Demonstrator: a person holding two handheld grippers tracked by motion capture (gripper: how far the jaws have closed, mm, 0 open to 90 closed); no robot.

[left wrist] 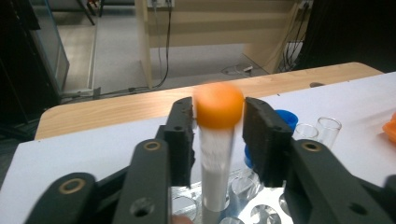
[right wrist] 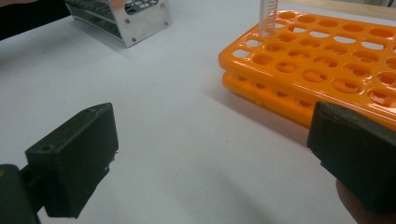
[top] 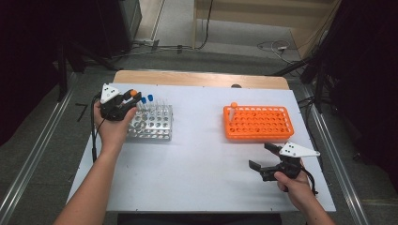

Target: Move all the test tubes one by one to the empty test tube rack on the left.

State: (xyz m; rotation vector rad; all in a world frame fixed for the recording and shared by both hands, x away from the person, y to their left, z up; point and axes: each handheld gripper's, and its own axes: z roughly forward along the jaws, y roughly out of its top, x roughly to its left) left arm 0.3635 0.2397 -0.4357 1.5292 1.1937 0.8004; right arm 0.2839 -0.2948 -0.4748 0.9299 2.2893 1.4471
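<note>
Landmark: the metal rack (top: 151, 123) on the left part of the white desk (top: 197, 159) — every place here is told from it.
Task's thing: the orange-capped tube (left wrist: 217, 140) stands upright over the near-left corner of the metal rack, its foot down among the holes. In the high view its cap (top: 133, 93) peeks out by the black jaws.
Left tongs: the left tongs (left wrist: 218, 122) sit around the cap, one jaw on each side. A thin gap shows on both sides, so they are loosened and not squeezing the tube.
Key relation: the tube is right between the left tongs' jaws, and its long axis points straight up and down — a pull would go straight up out of the rack.
Nearer hand: the left hand (top: 112, 126) is at the metal rack; the right hand (top: 293, 185) is far to the right of it.
Right tongs: the right tongs (top: 264, 159) are wide open and hold nothing, well apart from the metal rack.
Racks: two — the metal one and an orange rack (top: 258, 123) far to its right.
Orange-capped tubes: two, the second tube (top: 233, 111) in the orange rack's corner.
Blue caps: two blue-capped tubes (top: 147, 100) in the metal rack.
Clear tubes: some with no caps there too; I cannot count them.
</note>
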